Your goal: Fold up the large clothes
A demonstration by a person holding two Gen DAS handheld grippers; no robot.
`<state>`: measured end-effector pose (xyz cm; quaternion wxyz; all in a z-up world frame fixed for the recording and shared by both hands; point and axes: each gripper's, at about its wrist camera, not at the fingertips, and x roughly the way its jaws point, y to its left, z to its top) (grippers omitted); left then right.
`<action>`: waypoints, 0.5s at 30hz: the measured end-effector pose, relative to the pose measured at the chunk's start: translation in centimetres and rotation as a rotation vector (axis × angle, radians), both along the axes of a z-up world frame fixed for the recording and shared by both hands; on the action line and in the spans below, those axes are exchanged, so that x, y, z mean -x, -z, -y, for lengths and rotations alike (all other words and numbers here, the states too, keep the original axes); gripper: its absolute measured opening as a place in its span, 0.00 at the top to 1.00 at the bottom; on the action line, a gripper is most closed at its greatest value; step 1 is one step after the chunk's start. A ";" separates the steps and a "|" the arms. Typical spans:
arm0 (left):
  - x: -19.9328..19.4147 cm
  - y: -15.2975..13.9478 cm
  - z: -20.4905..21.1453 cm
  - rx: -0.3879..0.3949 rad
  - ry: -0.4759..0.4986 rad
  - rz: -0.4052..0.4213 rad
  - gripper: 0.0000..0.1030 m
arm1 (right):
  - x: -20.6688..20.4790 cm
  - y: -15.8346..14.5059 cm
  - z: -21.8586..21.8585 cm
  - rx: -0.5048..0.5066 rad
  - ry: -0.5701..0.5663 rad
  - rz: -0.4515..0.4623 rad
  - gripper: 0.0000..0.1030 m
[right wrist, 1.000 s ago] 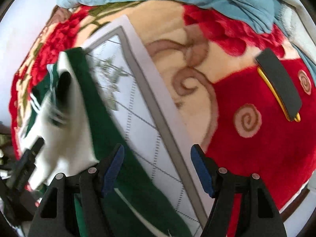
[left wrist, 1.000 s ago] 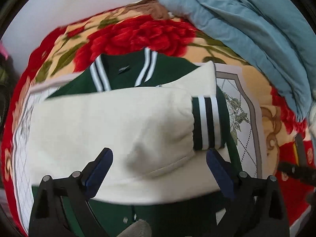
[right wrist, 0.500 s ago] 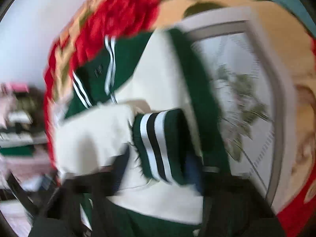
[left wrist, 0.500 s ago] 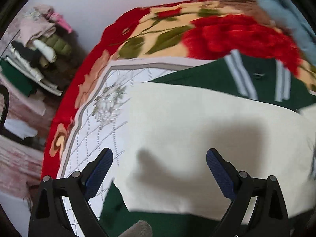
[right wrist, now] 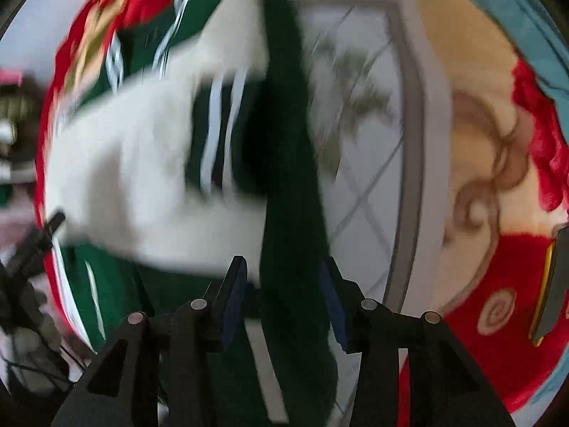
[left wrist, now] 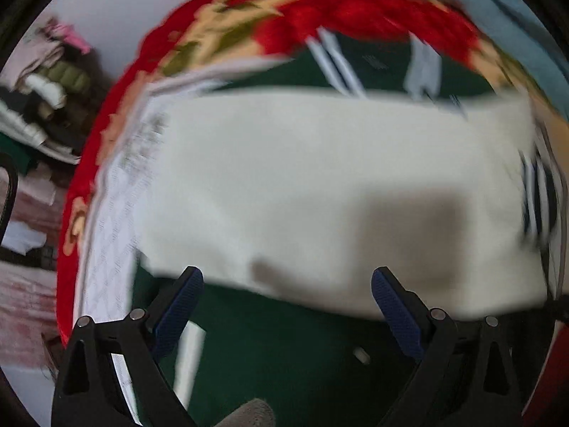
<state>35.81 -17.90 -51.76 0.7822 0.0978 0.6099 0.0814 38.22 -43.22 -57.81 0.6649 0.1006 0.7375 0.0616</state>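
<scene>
Folding a green and cream jacket on a red floral blanket

At the far left of the left wrist view a heap of clothes (left wrist: 42, 85) lies beyond the blanket's edge. The red floral blanket (left wrist: 355, 10) carries a white quilted mat (left wrist: 113, 220), and the jacket (left wrist: 284, 338) lies on that mat: green body, striped collar at the top, a cream sleeve (left wrist: 320, 185) folded flat across the chest with its striped cuff (left wrist: 537, 203) at the right edge. The left gripper (left wrist: 286, 302) points steeply down over the sleeve's lower edge, jaws spread wide, nothing between the pads. The picture is blurred.

In the right wrist view, also blurred, the left gripper's black frame (right wrist: 35, 249) shows at the left edge. The cream sleeve (right wrist: 142, 178) and cuff (right wrist: 220, 142) lie right of it. The right gripper (right wrist: 284, 299) straddles the jacket's green side edge (right wrist: 291, 213), jaws opening, green cloth between the pads; whether they still press it cannot be told. Further right comes the mat (right wrist: 370, 142), then a dark flat object with a gold edge (right wrist: 554, 277)
</scene>
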 end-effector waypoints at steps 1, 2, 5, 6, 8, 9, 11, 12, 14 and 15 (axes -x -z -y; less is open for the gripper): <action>0.4 0.9 0.9 0.002 0.011 -0.018 0.06 | 0.3 1.1 -0.8 0.008 -0.032 -0.018 0.56; 0.8 1.9 1.6 -0.006 0.022 -0.029 0.06 | 0.5 1.9 -1.2 0.011 -0.044 -0.024 0.56; 1.7 4.8 3.7 -0.067 0.063 -0.048 0.06 | 0.2 2.9 -0.9 0.050 0.010 0.009 0.78; 1.9 5.7 4.0 -0.092 0.070 -0.049 0.06 | 0.4 2.8 0.4 0.000 0.111 0.017 0.81; 1.9 6.3 4.1 -0.106 0.064 -0.039 0.03 | 1.1 1.9 2.1 -0.017 0.218 0.059 0.87; 1.8 6.4 4.0 -0.105 0.057 -0.032 0.03 | 1.9 1.3 3.3 0.001 0.274 0.089 0.88; 1.6 6.4 3.8 -0.099 0.047 -0.026 0.02 | 3.4 1.0 5.9 0.005 0.399 0.114 0.90; 1.5 6.5 3.7 -0.097 0.040 -0.024 0.01 | 4.4 1.5 7.7 0.001 0.487 0.105 0.94; 1.5 6.6 3.8 -0.085 0.040 -0.028 0.00 | 6.3 3.4 10.5 -0.036 0.609 0.059 0.94; 1.5 6.6 4.0 -0.083 0.043 -0.031 0.00 | 6.9 4.7 11.3 -0.053 0.660 0.014 0.94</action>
